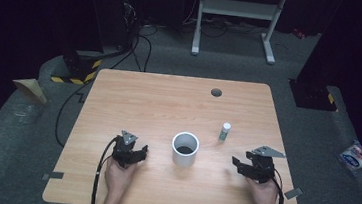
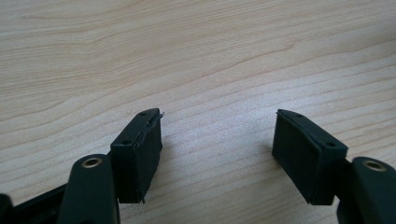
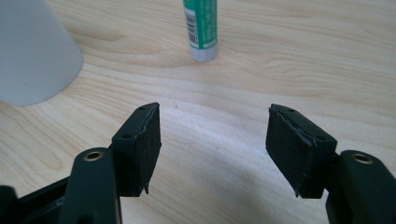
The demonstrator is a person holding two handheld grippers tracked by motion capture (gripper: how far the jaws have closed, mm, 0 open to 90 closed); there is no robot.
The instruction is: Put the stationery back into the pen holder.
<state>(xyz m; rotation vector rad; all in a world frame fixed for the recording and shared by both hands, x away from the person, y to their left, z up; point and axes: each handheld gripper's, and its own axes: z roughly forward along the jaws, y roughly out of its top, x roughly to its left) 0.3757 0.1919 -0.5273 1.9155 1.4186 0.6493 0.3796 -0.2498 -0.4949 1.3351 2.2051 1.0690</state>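
I rest both tools low on the wooden surface [image 1: 169, 101], hands at the near edge. The white cup [image 1: 185, 149] stands upright between them, open mouth up, dark inside. Beyond it and toward my right stands the small green-labelled tube [image 1: 225, 131], upright on its cap end, near the cup but not touching it. My right gripper [image 1: 239, 166] has its fingers [image 3: 140, 149] spread wide and empty, pointing at the gap between cup and tube. My left gripper [image 1: 140, 151] is likewise spread and holds nothing, with bare wood ahead. I judge the tube is mine to fetch: approach level, straddle its middle evenly, and close gently, since something so narrow and tall will probably topple at a nudge.
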